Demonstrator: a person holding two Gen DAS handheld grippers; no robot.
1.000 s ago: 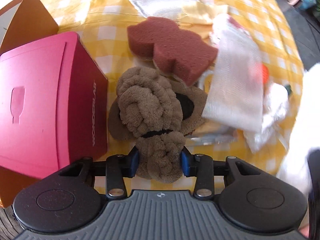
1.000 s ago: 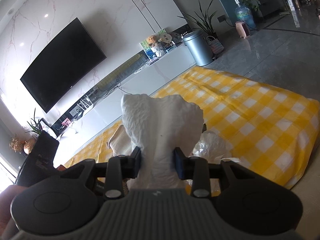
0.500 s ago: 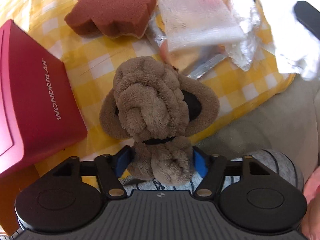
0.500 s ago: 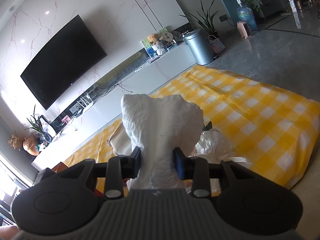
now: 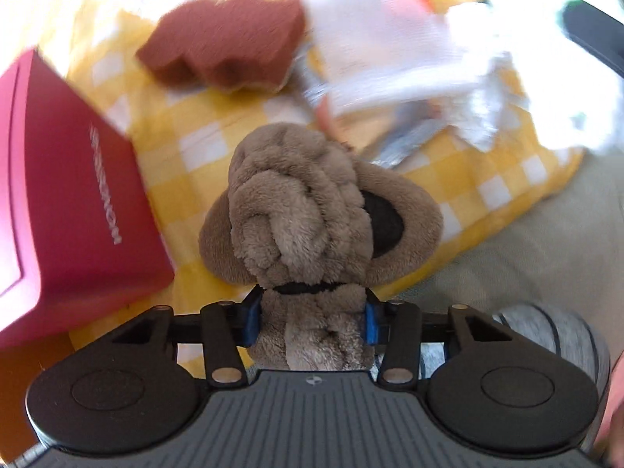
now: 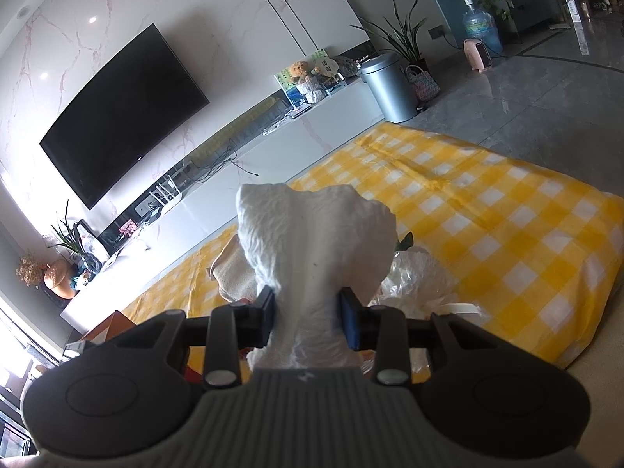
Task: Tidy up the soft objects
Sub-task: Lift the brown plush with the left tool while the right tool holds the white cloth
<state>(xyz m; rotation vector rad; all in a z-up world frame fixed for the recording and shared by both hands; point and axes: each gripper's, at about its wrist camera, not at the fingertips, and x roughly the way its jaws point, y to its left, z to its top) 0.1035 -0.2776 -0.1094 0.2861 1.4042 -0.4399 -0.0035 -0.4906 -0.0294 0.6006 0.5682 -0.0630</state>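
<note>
Left gripper (image 5: 310, 321) fingers clamp the brown plush toy (image 5: 312, 214) above the checked cloth's (image 5: 487, 171) edge, beside the red box (image 5: 66, 214); blurred sponge (image 5: 226, 46) beyond. Right gripper (image 6: 308, 318) fingers pinch a white, probably tissue, wad (image 6: 316, 241); only this view shows open cloth.

left gripper (image 5: 312, 321) clamping brown plush dog (image 5: 312, 214)
</note>
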